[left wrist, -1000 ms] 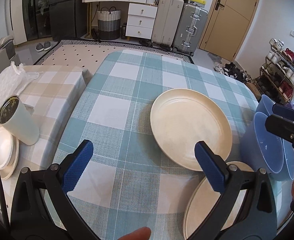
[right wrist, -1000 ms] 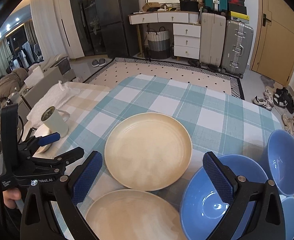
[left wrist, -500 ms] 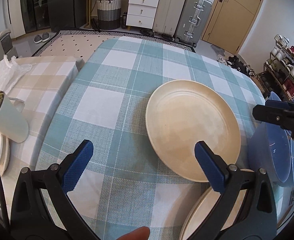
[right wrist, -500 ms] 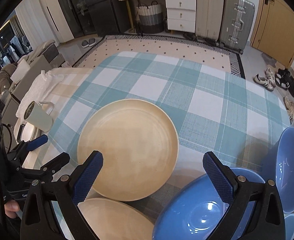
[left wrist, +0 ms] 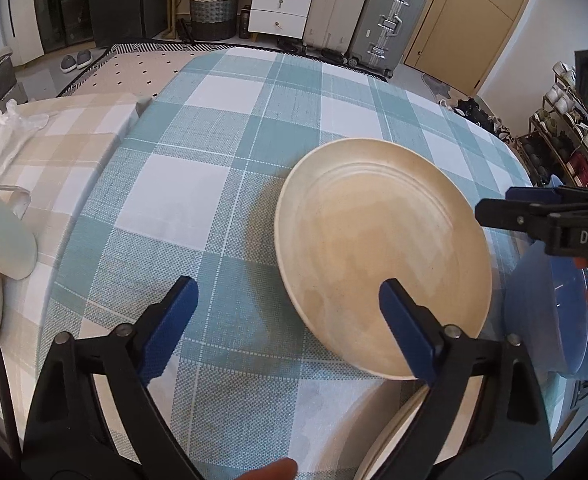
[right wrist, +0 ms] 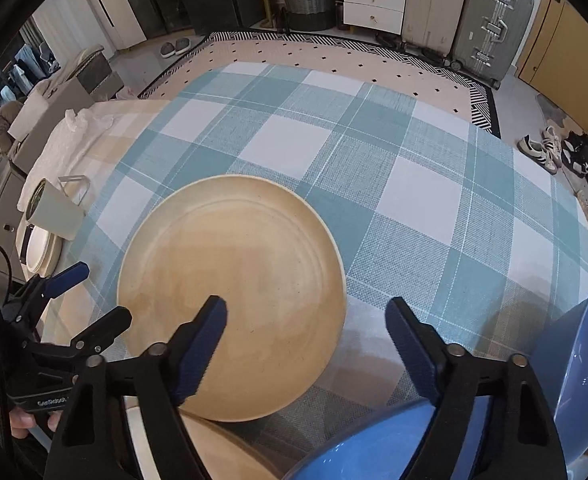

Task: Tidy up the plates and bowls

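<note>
At the far left a pale mug (left wrist: 1, 236) stands on a beige checked cloth, beside a stack of white dishes (right wrist: 39, 248). The left claw (left wrist: 285, 312) hangs above the teal checked tabletop (left wrist: 197, 208) with its jaws apart and just closing a little; the near left rim of the cream plate (left wrist: 382, 256) lies between them, untouched as far as shows. A second cream plate (right wrist: 221, 454) lies nearer, partly under the first. The right claw (right wrist: 306, 336) is also apart, its jaws likewise just narrowing, astride the first plate's right edge without pressing it. Right of that sit a blue bowl (right wrist: 366, 448) and another blue bowl (right wrist: 574, 368).
</note>
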